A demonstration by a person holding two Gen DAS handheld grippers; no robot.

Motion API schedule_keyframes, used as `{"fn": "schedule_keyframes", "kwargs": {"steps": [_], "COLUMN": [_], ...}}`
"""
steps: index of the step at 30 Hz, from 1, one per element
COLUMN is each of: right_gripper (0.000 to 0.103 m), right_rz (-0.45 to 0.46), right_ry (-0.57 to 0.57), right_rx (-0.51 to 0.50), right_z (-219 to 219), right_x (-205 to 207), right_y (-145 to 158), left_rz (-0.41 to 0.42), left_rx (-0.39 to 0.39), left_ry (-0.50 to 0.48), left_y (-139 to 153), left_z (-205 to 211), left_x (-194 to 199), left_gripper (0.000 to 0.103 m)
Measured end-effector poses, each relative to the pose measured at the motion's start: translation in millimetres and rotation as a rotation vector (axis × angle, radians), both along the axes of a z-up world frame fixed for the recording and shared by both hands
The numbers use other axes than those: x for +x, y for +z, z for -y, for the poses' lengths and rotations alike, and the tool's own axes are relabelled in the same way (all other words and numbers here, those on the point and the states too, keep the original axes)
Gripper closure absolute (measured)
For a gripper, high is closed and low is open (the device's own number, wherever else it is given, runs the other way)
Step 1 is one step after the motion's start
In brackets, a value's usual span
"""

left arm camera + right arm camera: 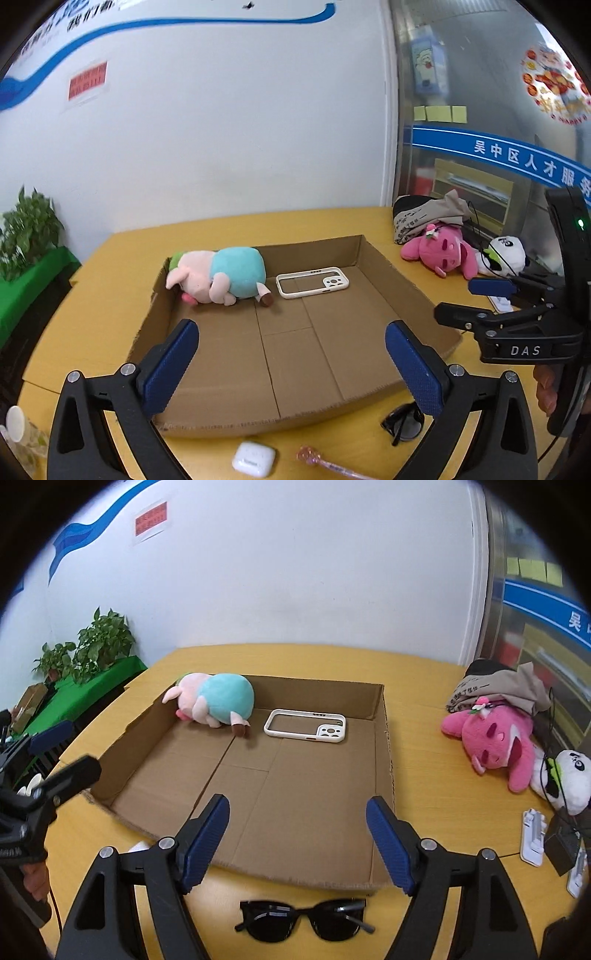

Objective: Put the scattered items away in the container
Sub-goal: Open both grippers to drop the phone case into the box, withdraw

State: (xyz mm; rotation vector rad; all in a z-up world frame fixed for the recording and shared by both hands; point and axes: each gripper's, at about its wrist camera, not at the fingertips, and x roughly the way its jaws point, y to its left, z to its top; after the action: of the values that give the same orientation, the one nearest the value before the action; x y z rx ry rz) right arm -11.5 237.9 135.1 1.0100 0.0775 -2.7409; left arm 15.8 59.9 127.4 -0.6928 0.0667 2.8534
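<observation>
Looking down over the yellow table (110, 258), we see a shallow cardboard box (406, 291) lying open in the middle. Inside it, against the far left corner, a plush pig (218, 277) in a teal shirt lies on its side, and just to its right a white phone case (312, 282) rests flat on the box floor, apart from the pig.

Our left gripper (291, 369) hangs over the near edge of the box with its fingers (170, 373) spread wide and nothing between them. Our right gripper (297, 845) hovers over the same near edge, its fingers (205, 843) also released and empty.

On the table just in front of the box lie a pair of black sunglasses (303, 919), a white earbud case (254, 458) and a small pink stick-like item (321, 461); none of them touches a gripper.

Well to the right of the box, a pink plush toy (495, 738) lies against a beige cloth bundle (498, 690), with a panda plush (569, 779) just beside it. Potted plants (96, 646) stand on a green-covered surface at the far left.
</observation>
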Motion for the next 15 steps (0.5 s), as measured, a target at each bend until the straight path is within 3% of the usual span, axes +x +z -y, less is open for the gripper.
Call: {"fn": "schedule_keyframes", "kwargs": {"steps": [7, 15], "right_gripper": [0.027, 0.027], "right_rz": [-0.009, -0.019], "right_ry": [0.028, 0.033], "right_rx": [-0.009, -0.004], "right_z": [2.4, 7.6], "right_x": [22.5, 33.1], "right_y": [-0.9, -0.5], "left_rz": [-0.072, -0.036], "left_rx": [-0.024, 0.001], "left_ry": [0.034, 0.034], "left_y": [8.0, 2.0], "left_z": [-11.5, -12.7], "left_x": [27.0, 29.4], "left_gripper": [0.001, 0.001]}}
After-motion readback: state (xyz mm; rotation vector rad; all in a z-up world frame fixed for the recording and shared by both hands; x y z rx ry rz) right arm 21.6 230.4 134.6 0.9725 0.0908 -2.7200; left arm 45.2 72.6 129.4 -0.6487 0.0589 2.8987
